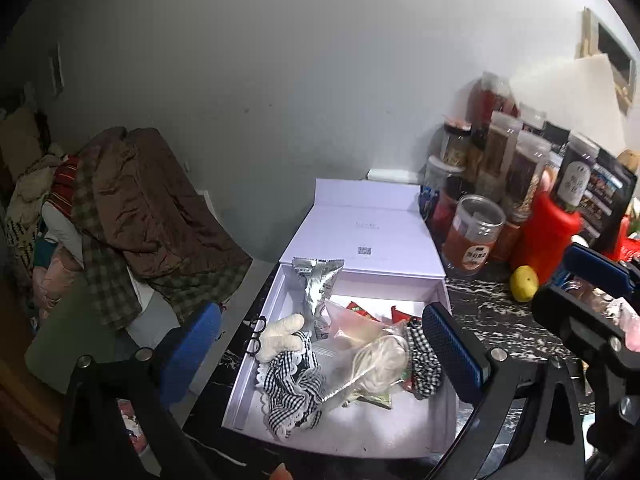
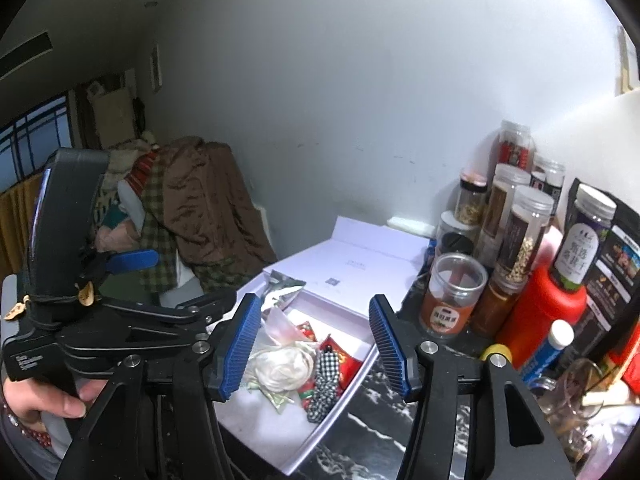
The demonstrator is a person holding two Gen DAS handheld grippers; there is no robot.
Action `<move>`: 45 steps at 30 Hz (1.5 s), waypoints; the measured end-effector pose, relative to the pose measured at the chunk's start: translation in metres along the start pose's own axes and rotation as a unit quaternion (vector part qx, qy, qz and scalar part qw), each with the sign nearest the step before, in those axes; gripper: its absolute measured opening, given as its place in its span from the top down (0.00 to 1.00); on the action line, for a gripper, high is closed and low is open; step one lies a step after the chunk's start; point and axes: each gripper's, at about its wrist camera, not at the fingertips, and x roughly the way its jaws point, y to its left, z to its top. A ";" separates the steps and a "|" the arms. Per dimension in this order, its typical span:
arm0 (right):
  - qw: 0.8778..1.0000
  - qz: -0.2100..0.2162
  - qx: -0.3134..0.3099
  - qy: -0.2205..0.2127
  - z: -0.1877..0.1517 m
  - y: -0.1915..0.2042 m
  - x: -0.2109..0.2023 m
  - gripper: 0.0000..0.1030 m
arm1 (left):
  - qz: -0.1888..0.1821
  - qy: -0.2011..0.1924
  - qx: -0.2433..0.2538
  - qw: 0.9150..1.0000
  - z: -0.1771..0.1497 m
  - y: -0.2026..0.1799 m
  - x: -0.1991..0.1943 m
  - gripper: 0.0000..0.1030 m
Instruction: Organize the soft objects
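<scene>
A: Report the contents and location of the white box (image 1: 256, 364).

B: The box sits lid-open on the black marbled counter (image 1: 492, 320). Inside: a cream knitted toy (image 1: 282, 338), a black-and-white gingham cloth with scalloped lace trim (image 1: 290, 390), a clear plastic bag with a coiled white cord (image 1: 380, 360), a gingham scrunchie (image 1: 424, 360), a crinkled silver foil packet (image 1: 318, 286) and red snack sachets (image 1: 360, 310).

A: Legible markings?

B: A small square code is printed on the lid's inside (image 1: 365, 250). The orange-labelled jar (image 1: 474, 236) and the dark bottle (image 2: 582, 240) carry Chinese characters; the blur possibly hides finer print.

A: Tong status?

B: The left gripper (image 1: 320, 344) stands spread wide above the box, holding nothing. The right gripper (image 2: 314, 350) is partly parted, ribbed blue pads (image 2: 240, 344) clear of the contents, empty.
</scene>
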 end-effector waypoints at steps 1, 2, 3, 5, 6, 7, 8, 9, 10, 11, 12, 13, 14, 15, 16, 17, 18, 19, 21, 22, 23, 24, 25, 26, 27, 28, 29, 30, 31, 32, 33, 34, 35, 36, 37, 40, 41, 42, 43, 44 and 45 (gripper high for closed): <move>1.000 0.000 -0.001 -0.003 0.000 0.002 -0.004 0.45 | -0.003 -0.006 -0.001 1.000 -0.001 0.000 -0.007 0.00; 1.000 0.000 -0.003 -0.008 0.000 0.003 -0.009 0.45 | -0.004 -0.013 -0.001 1.000 -0.001 0.000 -0.014 0.00; 1.000 -0.001 -0.005 -0.013 0.000 0.005 -0.015 0.45 | -0.003 -0.019 0.002 1.000 -0.002 -0.001 -0.020 0.00; 1.000 -0.005 -0.009 -0.019 0.000 0.009 -0.024 0.45 | 0.002 -0.032 0.009 0.999 -0.005 -0.003 -0.032 0.00; 1.000 -0.008 -0.011 -0.020 -0.001 0.010 -0.028 0.43 | 0.003 -0.037 0.014 0.999 -0.007 -0.004 -0.039 0.00; 1.000 -0.011 -0.012 -0.021 -0.002 0.011 -0.032 0.38 | 0.002 -0.040 0.016 0.999 -0.008 -0.004 -0.044 0.00; 1.000 -0.014 -0.013 -0.023 -0.003 0.013 -0.037 0.35 | -0.001 -0.043 0.018 0.999 -0.011 -0.004 -0.051 0.00; 0.999 -0.015 -0.014 -0.025 -0.004 0.014 -0.041 0.35 | -0.001 -0.045 0.019 0.999 -0.012 -0.005 -0.055 0.00; 0.999 -0.015 -0.015 -0.026 -0.006 0.016 -0.046 0.35 | -0.002 -0.048 0.020 0.999 -0.014 -0.006 -0.060 0.00; 0.999 -0.016 -0.015 -0.025 -0.008 0.017 -0.050 0.34 | -0.001 -0.049 0.021 0.999 -0.016 -0.006 -0.064 0.00; 0.999 -0.017 -0.015 -0.025 -0.010 0.018 -0.053 0.34 | -0.002 -0.051 0.022 0.998 -0.019 -0.006 -0.068 0.00; 0.999 -0.017 -0.015 -0.025 -0.012 0.020 -0.057 0.34 | -0.003 -0.053 0.022 0.998 -0.021 -0.006 -0.072 0.00; 0.999 -0.017 -0.012 -0.024 -0.015 0.022 -0.062 0.34 | -0.004 -0.054 0.022 0.998 -0.024 -0.006 -0.076 0.00; 1.000 -0.018 -0.010 -0.024 -0.017 0.023 -0.065 0.33 | -0.005 -0.054 0.023 0.998 -0.027 -0.006 -0.080 0.00; 1.000 -0.019 -0.007 -0.024 -0.020 0.024 -0.069 0.32 | -0.006 -0.055 0.022 0.998 -0.030 -0.006 -0.084 0.00; 0.999 -0.021 -0.006 -0.024 -0.023 0.025 -0.072 0.32 | -0.008 -0.056 0.022 0.998 -0.034 -0.006 -0.087 0.00; 0.999 -0.022 -0.005 -0.023 -0.026 0.026 -0.074 0.32 | -0.010 -0.056 0.022 0.998 -0.038 -0.007 -0.091 0.00; 1.000 -0.023 -0.002 -0.020 -0.030 0.027 -0.077 0.32 | -0.012 -0.058 0.021 0.998 -0.042 -0.006 -0.095 0.00; 1.000 -0.024 0.005 -0.013 -0.037 0.028 -0.081 0.32 | -0.014 -0.061 0.019 0.998 -0.050 -0.005 -0.102 0.00; 1.000 -0.025 0.010 -0.009 -0.041 0.028 -0.082 0.32 | -0.014 -0.061 0.020 0.998 -0.054 -0.005 -0.105 0.00; 1.000 -0.026 0.013 -0.006 -0.044 0.029 -0.082 0.32 | -0.012 -0.060 0.020 0.998 -0.056 -0.004 -0.107 0.00; 0.999 -0.028 0.017 -0.003 -0.048 0.029 -0.082 0.32 | -0.010 -0.058 0.019 0.998 -0.060 -0.003 -0.108 0.00; 0.999 -0.031 0.020 -0.001 -0.053 0.030 -0.083 0.32 | -0.009 -0.056 0.017 0.998 -0.064 -0.001 -0.109 0.00; 0.999 -0.034 0.020 0.001 -0.058 0.032 -0.084 0.32 | -0.009 -0.053 0.014 0.998 -0.067 0.001 -0.109 0.00; 0.999 -0.035 0.020 0.004 -0.063 0.034 -0.084 0.32 | -0.010 -0.052 0.012 0.999 -0.069 0.002 -0.109 0.00; 0.999 -0.036 0.020 0.005 -0.066 0.036 -0.085 0.32 | -0.011 -0.050 0.010 0.999 -0.073 0.004 -0.110 0.00; 0.999 -0.037 0.022 0.008 -0.071 0.038 -0.085 0.32 | -0.011 -0.048 0.009 0.999 -0.076 0.006 -0.109 0.00; 0.999 -0.037 0.023 0.011 -0.074 0.039 -0.085 0.32 | -0.010 -0.046 0.007 0.999 -0.079 0.007 -0.109 0.00; 0.999 -0.038 0.024 0.015 -0.078 0.041 -0.085 0.32 | -0.009 -0.043 0.005 0.999 -0.083 0.009 -0.109 0.00; 0.999 -0.040 0.027 0.019 -0.082 0.042 -0.085 0.32 | -0.009 -0.042 0.003 0.999 -0.086 0.011 -0.109 0.00; 0.998 -0.042 0.031 0.022 -0.085 0.043 -0.085 0.32 | -0.009 -0.041 0.002 0.999 -0.088 0.011 -0.109 0.00; 0.998 -0.043 0.034 0.024 -0.088 0.044 -0.085 0.32 | -0.009 -0.038 0.000 0.999 -0.091 0.012 -0.109 0.00; 0.998 -0.042 0.038 0.027 -0.091 0.045 -0.086 0.32 | -0.009 -0.035 -0.001 0.999 -0.094 0.013 -0.108 0.00; 0.998 -0.041 0.041 0.029 -0.094 0.046 -0.086 0.32 | -0.010 -0.032 -0.001 0.999 -0.097 0.013 -0.107 0.00; 0.998 -0.041 0.043 0.032 -0.096 0.047 -0.086 0.32 | -0.012 -0.028 0.000 1.000 -0.100 0.012 -0.106 0.00; 0.997 -0.046 0.040 0.036 -0.100 0.049 -0.084 0.32 | -0.018 -0.016 0.002 1.000 -0.107 0.011 -0.103 0.00; 0.997 -0.046 0.040 0.037 -0.101 0.051 -0.084 0.32 | -0.020 -0.013 0.003 1.000 -0.109 0.010 -0.103 0.00; 0.997 -0.046 0.040 0.039 -0.102 0.051 -0.083 0.32 | -0.022 -0.009 0.002 1.000 -0.111 0.009 -0.101 0.00; 0.997 -0.046 0.040 0.041 -0.103 0.052 -0.083 0.32 | -0.024 -0.005 0.000 1.000 -0.112 0.010 -0.100 0.00; 0.997 -0.045 0.041 0.043 -0.103 0.053 -0.082 0.32 | -0.027 -0.002 -0.001 1.000 -0.113 0.009 -0.099 0.00; 0.997 -0.045 0.042 0.044 -0.104 0.053 -0.081 0.32 | -0.029 0.000 -0.001 1.000 -0.114 0.009 -0.098 0.00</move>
